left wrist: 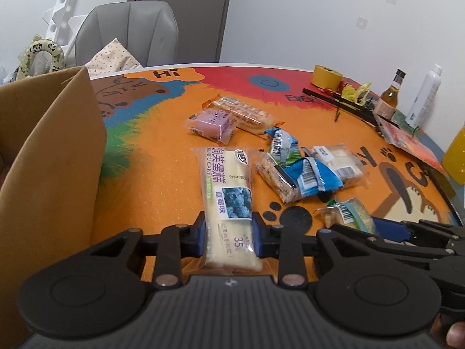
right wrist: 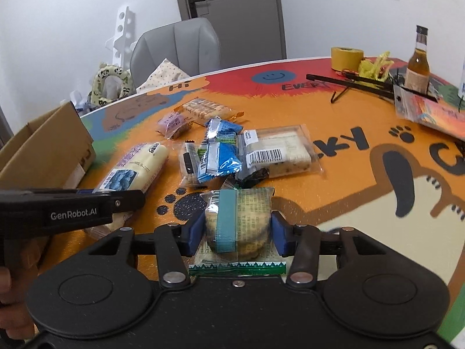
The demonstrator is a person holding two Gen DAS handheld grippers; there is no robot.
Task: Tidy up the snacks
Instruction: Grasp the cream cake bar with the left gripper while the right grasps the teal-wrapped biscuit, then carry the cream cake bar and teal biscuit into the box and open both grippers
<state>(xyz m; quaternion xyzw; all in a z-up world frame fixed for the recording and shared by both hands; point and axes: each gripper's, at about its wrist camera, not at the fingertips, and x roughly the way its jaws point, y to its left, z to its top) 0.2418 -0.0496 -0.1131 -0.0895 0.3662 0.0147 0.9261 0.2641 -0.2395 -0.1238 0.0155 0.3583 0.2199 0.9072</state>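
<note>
We hold the left gripper (left wrist: pixel 229 234) pinched on a long blueberry cake pack (left wrist: pixel 225 197), its blue pads (left wrist: pixel 200 232) pressing both long sides near the end closest to us. The pack's long axis runs straight away from us along the fingers, its far end pointing toward the pile of snacks in the middle of the table (left wrist: pixel 162 174). From the right wrist view the same pack (right wrist: pixel 136 168) lies slanted, far end toward the upper right, with the left gripper's black body crossing its near end.

Our right gripper (right wrist: pixel 237 234) is clamped on a green-banded cracker packet (right wrist: pixel 238 221), pads against its left and right sides. The packet's long axis also points away from us, its serrated green seam nearest the gripper body and its barcode end toward the pile.

Just beyond lie blue wafer packets (right wrist: pixel 218 157) touching a clear sandwich pack (right wrist: pixel 279 148), with a purple snack (right wrist: pixel 174 123) and a biscuit bar (right wrist: pixel 203 107) farther off. An open cardboard box (left wrist: pixel 49 157) stands at the table's left edge, just beside the cake pack.
</note>
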